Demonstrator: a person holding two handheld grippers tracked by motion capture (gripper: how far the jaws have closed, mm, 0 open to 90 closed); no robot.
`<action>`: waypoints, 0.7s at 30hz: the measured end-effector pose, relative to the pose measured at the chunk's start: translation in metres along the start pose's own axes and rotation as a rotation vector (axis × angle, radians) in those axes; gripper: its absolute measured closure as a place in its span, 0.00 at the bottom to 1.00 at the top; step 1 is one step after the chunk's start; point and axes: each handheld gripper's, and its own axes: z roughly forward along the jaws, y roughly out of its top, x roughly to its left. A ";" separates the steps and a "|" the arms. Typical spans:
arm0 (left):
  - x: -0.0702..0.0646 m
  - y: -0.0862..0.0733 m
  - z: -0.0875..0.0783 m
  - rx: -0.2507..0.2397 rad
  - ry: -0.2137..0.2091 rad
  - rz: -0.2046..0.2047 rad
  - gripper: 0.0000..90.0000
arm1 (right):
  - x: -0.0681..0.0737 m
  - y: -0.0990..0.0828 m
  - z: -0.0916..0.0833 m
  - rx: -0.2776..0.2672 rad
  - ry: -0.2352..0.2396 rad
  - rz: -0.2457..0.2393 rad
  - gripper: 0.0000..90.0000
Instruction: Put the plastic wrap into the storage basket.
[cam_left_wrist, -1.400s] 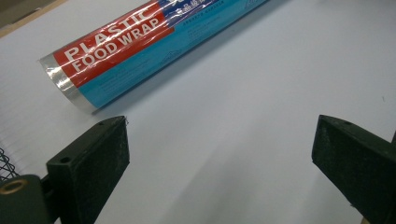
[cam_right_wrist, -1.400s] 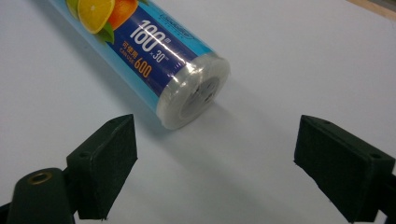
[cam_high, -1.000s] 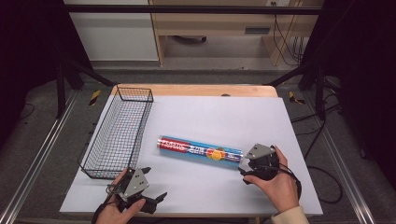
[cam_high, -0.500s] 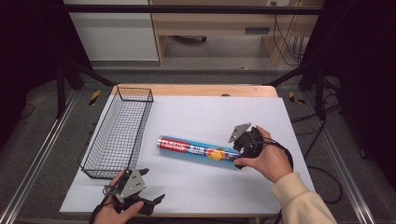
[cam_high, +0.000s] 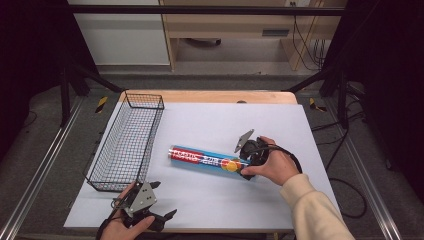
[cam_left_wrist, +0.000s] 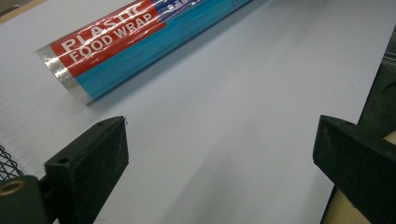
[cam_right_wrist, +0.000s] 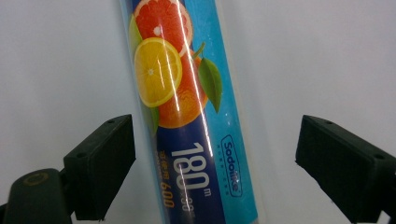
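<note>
From the high view I see the roll of plastic food wrap (cam_high: 207, 159) lying flat near the middle of the table (cam_high: 210, 205), its long axis running roughly from 10 to 4 o'clock, apart from the wire basket (cam_high: 127, 145) at 9 o'clock. My right hand-held gripper (cam_high: 246, 161) sits at the roll's 4 o'clock end; its jaws have just been opening a little and stand spread on either side of the roll (cam_right_wrist: 187, 116), neither pad pressing it. My left hand-held gripper (cam_high: 162, 202) rests at 7 o'clock by the table's near edge, jaws spread over bare table, the roll's red end (cam_left_wrist: 112, 44) well ahead of it.
</note>
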 end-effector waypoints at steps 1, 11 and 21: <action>0.000 0.000 0.001 0.002 -0.003 0.001 0.04 | 0.000 0.000 0.001 -0.009 0.004 -0.006 0.14; -0.003 0.000 0.003 0.015 -0.016 0.011 0.04 | -0.001 0.001 0.017 -0.043 0.060 -0.028 0.11; -0.003 0.000 0.004 0.023 -0.025 0.010 0.04 | 0.003 0.018 0.034 -0.050 0.104 -0.049 0.15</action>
